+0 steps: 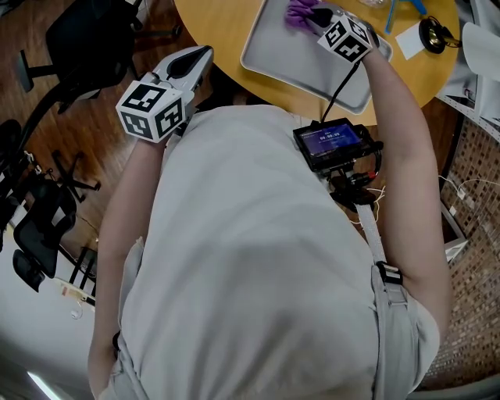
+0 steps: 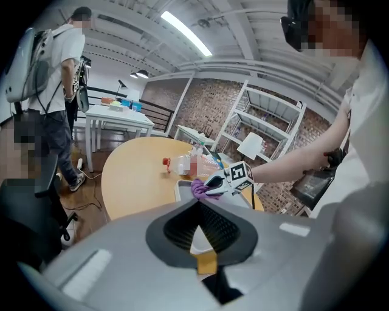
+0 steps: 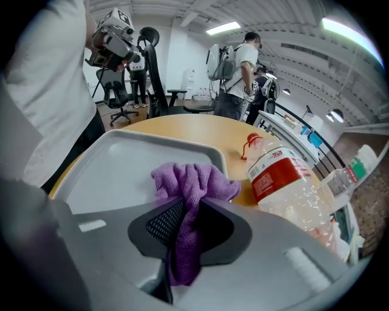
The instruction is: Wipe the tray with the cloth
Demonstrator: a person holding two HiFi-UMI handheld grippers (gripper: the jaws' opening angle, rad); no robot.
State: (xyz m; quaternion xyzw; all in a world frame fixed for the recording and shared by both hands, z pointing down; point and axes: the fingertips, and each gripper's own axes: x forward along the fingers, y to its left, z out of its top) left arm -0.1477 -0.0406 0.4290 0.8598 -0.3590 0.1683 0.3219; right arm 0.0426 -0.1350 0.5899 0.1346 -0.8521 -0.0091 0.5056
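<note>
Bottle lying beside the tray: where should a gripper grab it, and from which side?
Probably across the labelled middle of the bottle, coming from above: it lies on its side on the table, so its round body is exposed there.

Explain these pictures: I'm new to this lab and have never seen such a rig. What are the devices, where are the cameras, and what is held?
No robot: a person holds a two-jaw gripper in each hand; the marker cubes belong to them. The head view looks down from the person's head. The other two cameras ride on the grippers, looking along their jaws. On the wooden table lie a grey tray and, beside it, a plastic bottle on its side. The right gripper is shut on a purple cloth resting on the tray. The left gripper is shut and empty, away from the tray.
</note>
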